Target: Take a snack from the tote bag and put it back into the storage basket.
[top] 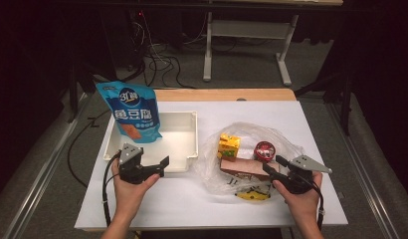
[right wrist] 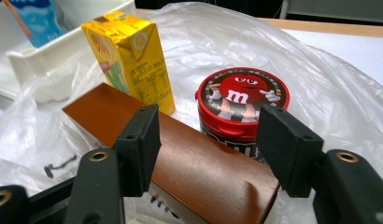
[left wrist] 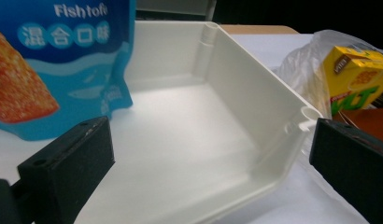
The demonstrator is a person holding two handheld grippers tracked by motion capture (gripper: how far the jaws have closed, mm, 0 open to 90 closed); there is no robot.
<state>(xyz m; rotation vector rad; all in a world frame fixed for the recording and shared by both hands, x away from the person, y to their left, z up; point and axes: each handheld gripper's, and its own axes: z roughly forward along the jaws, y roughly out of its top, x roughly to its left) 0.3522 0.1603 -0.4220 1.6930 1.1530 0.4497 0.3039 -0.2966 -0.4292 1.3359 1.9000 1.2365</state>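
Observation:
My left gripper [top: 159, 167] is open and holds nothing. It sits at the near edge of the white tray [top: 191, 149], and in the left gripper view its jaws frame the tray's bare floor [left wrist: 189, 140]. A blue fish-tofu snack bag [top: 132, 110] stands in the tray's far left corner [left wrist: 54, 60]. My right gripper [top: 275, 167] is open, its jaws set either side of the near end of a brown box [right wrist: 203, 163] that lies on a clear plastic bag [top: 242, 130]. Behind the box stand a yellow drink carton [right wrist: 129, 60] and a red-lidded candy tub [right wrist: 243, 95].
The white mat [top: 271, 112] covers the table. A yellow packet [top: 253, 195] lies under the bag's near edge. A small screw [right wrist: 56, 165] rests under the plastic left of the box. Cables and a grey table frame [top: 244, 30] are on the floor beyond.

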